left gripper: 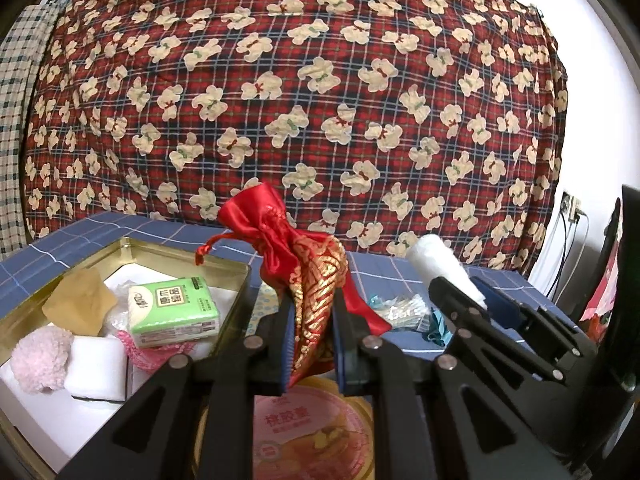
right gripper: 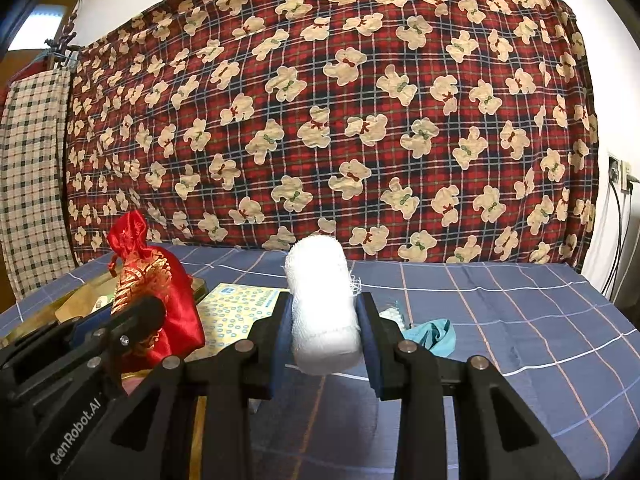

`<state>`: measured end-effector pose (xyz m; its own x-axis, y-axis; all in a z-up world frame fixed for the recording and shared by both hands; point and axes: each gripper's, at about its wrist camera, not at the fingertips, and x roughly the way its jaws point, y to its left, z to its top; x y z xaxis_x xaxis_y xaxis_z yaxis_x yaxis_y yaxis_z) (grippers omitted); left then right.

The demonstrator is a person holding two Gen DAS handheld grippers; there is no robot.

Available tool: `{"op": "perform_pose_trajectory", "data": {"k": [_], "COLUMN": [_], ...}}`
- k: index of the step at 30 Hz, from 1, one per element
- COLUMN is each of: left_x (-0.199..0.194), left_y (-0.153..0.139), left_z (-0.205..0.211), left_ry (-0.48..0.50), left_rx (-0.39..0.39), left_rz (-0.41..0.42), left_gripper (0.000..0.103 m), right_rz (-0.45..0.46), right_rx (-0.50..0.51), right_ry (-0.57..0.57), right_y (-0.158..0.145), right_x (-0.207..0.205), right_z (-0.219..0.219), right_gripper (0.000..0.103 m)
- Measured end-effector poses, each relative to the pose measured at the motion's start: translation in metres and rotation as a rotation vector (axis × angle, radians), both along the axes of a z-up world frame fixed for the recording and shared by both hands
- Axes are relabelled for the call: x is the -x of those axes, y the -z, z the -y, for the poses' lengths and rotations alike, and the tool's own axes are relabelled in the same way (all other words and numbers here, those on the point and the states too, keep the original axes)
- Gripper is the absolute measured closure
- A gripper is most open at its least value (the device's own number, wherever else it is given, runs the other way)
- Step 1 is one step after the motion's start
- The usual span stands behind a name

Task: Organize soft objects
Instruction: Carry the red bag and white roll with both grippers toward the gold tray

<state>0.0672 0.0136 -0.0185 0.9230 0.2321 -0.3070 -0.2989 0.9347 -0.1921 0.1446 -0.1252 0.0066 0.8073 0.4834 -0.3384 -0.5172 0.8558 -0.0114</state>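
The open gold metal tin (left gripper: 236, 268) on the blue checked table (right gripper: 500, 320) already holds soft things. Left tongs (left gripper: 311, 344) are clamped on a red-and-gold satin drawstring pouch (left gripper: 316, 280), right tongs (right gripper: 325, 344) on a white gauze roll (right gripper: 322, 312); both look bound for the tin next.

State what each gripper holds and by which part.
The left gripper is shut on the red pouch, clamping its lower gold-patterned body. The right gripper is shut on the white gauze roll, clamping its sides near the lower end.
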Motion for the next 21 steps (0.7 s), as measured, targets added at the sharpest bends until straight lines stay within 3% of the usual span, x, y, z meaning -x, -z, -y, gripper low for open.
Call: {"op": "perform_pose_trajectory", "data": {"k": [21], "left_x": [0.005], "left_y": [0.002], "left_z": [-0.016], "left_ry": [0.002], "left_rx": [0.040], "left_rz": [0.002], "left_gripper": [0.089], "right_rz": [0.004], "right_rx": [-0.001], "right_ry": [-0.011], "right_y": [-0.002], "right_x": [0.004], "right_z": [-0.007], "right_gripper": [0.068]}}
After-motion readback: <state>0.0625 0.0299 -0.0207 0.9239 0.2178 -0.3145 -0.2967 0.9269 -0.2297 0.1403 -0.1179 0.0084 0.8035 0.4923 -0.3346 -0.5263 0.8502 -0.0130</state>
